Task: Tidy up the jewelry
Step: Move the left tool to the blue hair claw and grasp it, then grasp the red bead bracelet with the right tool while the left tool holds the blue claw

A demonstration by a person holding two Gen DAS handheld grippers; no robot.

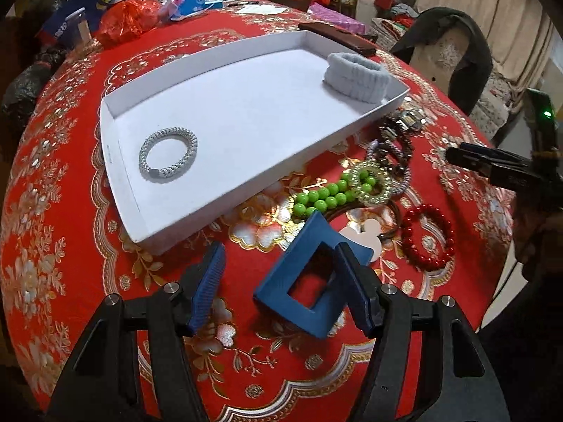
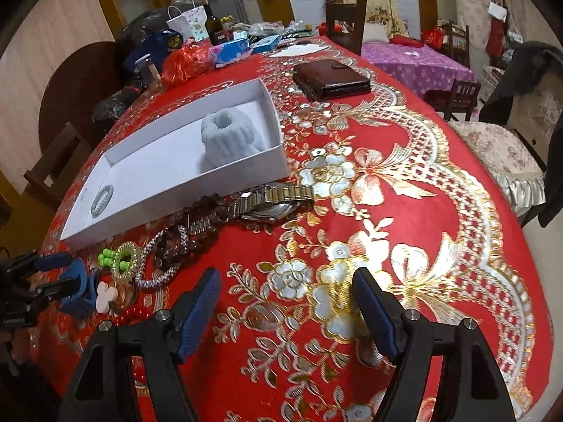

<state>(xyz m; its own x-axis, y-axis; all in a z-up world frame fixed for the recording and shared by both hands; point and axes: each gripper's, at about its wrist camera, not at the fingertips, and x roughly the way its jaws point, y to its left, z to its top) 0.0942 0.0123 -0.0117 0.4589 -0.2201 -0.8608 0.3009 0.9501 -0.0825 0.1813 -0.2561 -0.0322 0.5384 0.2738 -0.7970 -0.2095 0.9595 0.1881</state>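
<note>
A white tray (image 1: 151, 235) on the red tablecloth holds a silver braided bracelet (image 1: 168, 154) and a fluffy grey band (image 1: 357, 76). Beside it lie green beads (image 1: 325, 195), a clear coil tie (image 1: 373, 183), dark beads (image 1: 394, 144), a watch (image 2: 271, 204), a red bead bracelet (image 1: 427, 235) and a white flower piece (image 1: 366, 237). My left gripper (image 1: 281, 256) is open; a blue square hair claw (image 1: 309, 292) leans against its right finger (image 1: 352, 281). My right gripper (image 2: 286, 281) is open and empty over bare cloth, right of the pile.
A brown wallet (image 2: 332, 79) lies beyond the tray. Bags, a tissue pack (image 2: 232, 49) and a bottle (image 2: 214, 24) crowd the table's far end. Chairs (image 2: 506, 147) stand along the right edge.
</note>
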